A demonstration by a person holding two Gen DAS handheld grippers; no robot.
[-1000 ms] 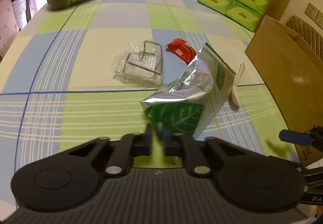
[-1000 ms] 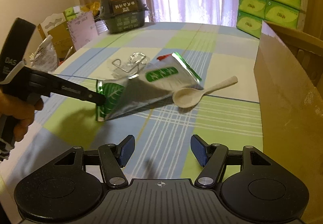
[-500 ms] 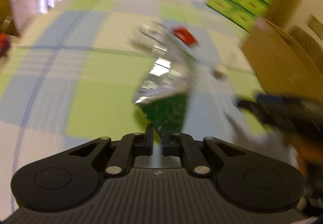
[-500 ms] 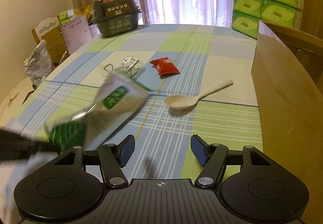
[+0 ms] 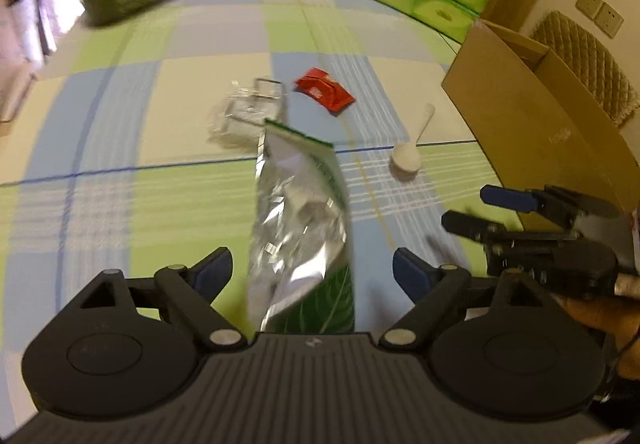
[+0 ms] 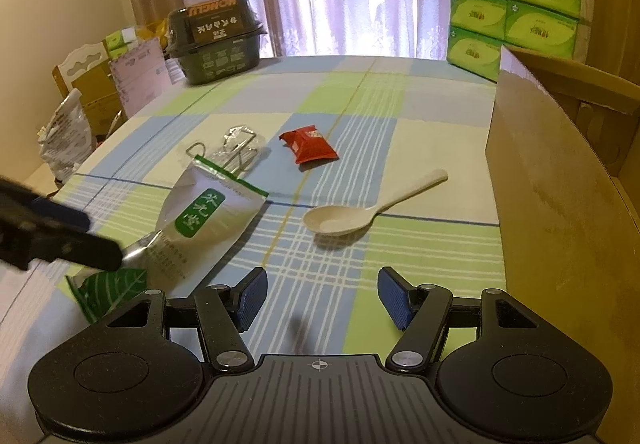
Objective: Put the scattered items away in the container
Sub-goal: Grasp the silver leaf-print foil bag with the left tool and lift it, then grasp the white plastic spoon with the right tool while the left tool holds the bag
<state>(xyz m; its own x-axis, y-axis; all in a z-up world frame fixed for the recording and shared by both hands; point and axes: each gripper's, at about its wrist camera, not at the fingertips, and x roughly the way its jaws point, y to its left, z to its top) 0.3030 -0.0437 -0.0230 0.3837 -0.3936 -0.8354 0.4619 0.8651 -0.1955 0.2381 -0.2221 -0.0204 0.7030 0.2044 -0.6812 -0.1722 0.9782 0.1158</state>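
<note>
The left claw is spread wide, its blue pads well apart, and grips nothing. A silver and green pouch lies between the pads without touching either; its green leaf end points toward the camera and its sealed top points away. In the right wrist view the pouch rests on the checked counter, with the left claw's dark finger over its lower part.

The right claw is also spread, empty, above the counter just short of a cream spoon. The spoon lies bowl up, its handle angled toward the box. The cardboard box stands open at the counter's right edge, well apart from the pouch.

Beyond the pouch sit a clear bag with a wire rack and, beside it, a red packet. Both lie flat on the counter. A dark green tub stands at the far left, and stacked green tissue packs stand behind the box. A hand holds the right claw's grip.
</note>
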